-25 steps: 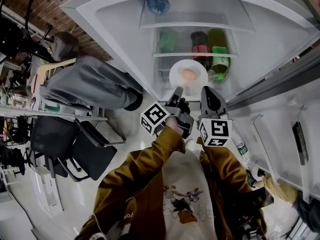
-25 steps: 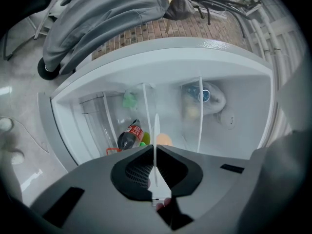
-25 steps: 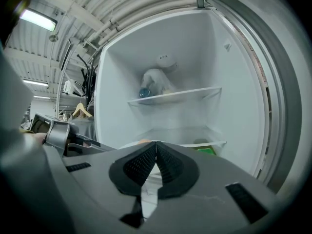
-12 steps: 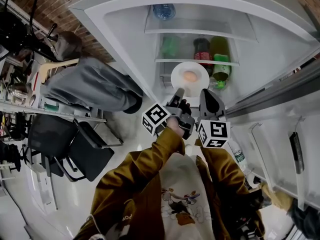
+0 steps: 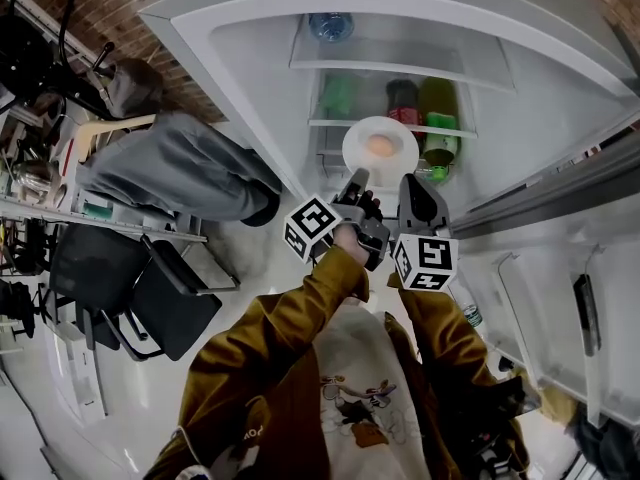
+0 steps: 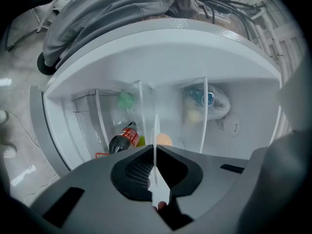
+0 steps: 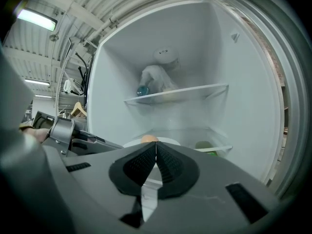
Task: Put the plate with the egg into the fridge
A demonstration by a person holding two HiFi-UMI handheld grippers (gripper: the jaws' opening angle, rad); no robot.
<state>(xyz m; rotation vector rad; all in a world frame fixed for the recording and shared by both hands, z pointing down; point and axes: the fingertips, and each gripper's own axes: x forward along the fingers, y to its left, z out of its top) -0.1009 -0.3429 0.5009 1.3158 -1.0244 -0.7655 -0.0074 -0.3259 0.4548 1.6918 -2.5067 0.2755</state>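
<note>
1. Head view: the person's left gripper (image 5: 358, 180) has carried the plate (image 5: 360, 156), with the egg (image 5: 379, 146) at its centre, a little deeper into the open fridge (image 5: 250, 68). The plate now overlaps the front of the shelf holding the cola bottle (image 5: 402, 96) and green bottle (image 5: 438, 103). The right gripper (image 5: 413, 183) rides just beside the plate's near rim. The plate appears still carried, not yet set down.

2. Left gripper view: the jaws are clamped on the plate's rim, and the plate (image 6: 156, 126) shows edge-on. The egg (image 6: 164, 139) sits beyond it and the cola bottle (image 6: 123, 141) lies deeper inside.

3. Right gripper view: the jaws are pressed together with nothing visible between them. The plate (image 7: 170, 142) and egg (image 7: 149, 139) are just ahead, inside the fridge. Setting the plate down looks like the step that remains.
</note>
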